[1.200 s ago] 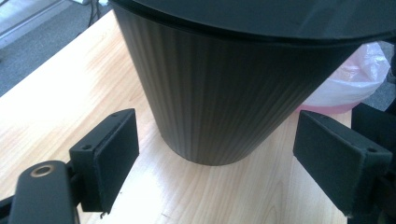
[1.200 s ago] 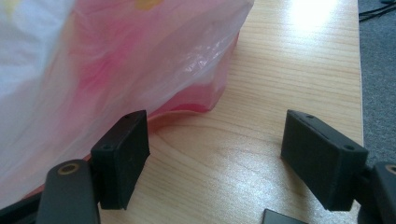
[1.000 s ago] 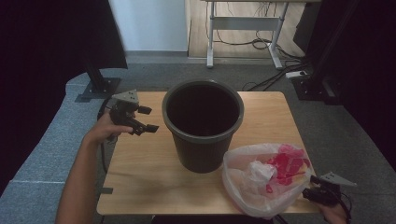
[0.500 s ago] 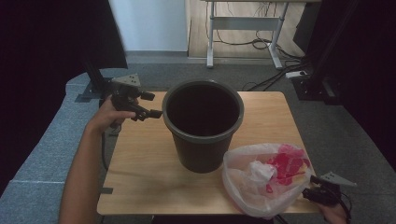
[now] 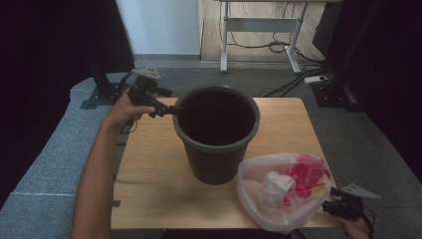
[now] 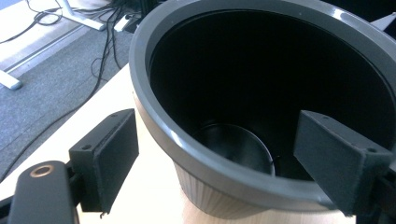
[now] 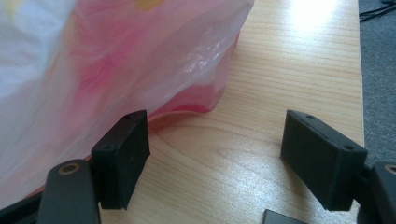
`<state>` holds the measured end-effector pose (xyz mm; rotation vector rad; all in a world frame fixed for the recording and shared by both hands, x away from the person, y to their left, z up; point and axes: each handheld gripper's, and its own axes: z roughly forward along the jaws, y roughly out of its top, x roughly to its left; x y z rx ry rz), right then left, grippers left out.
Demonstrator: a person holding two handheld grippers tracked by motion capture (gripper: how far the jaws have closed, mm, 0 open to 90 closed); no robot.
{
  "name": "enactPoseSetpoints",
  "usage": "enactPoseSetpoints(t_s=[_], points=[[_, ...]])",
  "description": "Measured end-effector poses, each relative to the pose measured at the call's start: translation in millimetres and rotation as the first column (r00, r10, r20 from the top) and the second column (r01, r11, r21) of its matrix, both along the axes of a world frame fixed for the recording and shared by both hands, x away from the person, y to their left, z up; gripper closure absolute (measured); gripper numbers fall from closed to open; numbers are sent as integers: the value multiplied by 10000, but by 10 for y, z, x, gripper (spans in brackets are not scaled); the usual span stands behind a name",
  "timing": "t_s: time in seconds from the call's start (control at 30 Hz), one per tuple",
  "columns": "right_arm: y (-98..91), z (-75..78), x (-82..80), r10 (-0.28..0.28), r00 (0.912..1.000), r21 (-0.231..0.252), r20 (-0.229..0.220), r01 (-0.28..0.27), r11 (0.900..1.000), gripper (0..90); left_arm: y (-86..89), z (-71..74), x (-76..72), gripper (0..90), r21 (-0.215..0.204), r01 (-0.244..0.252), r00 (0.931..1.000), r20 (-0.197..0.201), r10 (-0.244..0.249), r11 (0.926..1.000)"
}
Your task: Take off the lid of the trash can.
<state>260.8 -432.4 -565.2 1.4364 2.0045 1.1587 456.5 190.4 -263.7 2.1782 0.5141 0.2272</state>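
A dark grey plastic bucket [image 5: 217, 133] stands upright near the middle of a pale wooden bench [image 5: 149, 189], and it looks empty inside. At the bench's near right corner lies a clear plastic bag [image 5: 281, 191] stuffed with red and white scraps. The left gripper [image 5: 166, 110] is at the bucket's left rim, jaws apart and straddling the rim, one jaw outside the wall and one over the dark inside; the pads do not appear to press on it yet. The left gripper view looks down along those jaws at the rim [image 6: 187, 154], which crosses the gap between them. The right gripper [image 5: 334, 205] rests at the near right edge of the bench just beside the bag, jaws wide apart with bare wood between them and the bag's film close to one jaw. The step in hand seems to be taking hold of the bucket's rim to steady it. To do it well, the left gripper should settle lower so the rim's lip sits deep between the pads, then close squarely across the wall, not at an angle, so the light bucket neither tips nor slides toward the bag.
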Motion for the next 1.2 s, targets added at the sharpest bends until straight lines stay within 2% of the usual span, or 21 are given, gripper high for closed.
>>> enactPoseSetpoints(t_s=[0.23, 0.57, 0.8, 0.97, 1.2], points=[[-2, 0, -5, 54, 10000, 54, -6, -54, 10000, 231, -98, -22, 184, 143, 226, -316, 9992, -232, 321, 9992], [-6, -1, -5, 68, 10000, 95, -9, -68, 9999, 231, -354, -60, 391, 151, 850, -352, 9984, -403, 387, 9958], [-8, -1, -5, 91, 10000, 124, -6, -91, 9999, 231, -442, -120, 495, 159, 1106, -298, 9973, -629, 370, 9934], [-9, -1, -3, 92, 10000, 119, -4, -92, 9999, 231, -465, -141, 558, 206, 1262, -287, 9960, -798, 390, 9916], [-6, -1, -4, 84, 10000, 101, -8, -84, 9999, 231, -514, -182, 633, 325, 1577, -432, 9929, -1025, 599, 9865]])
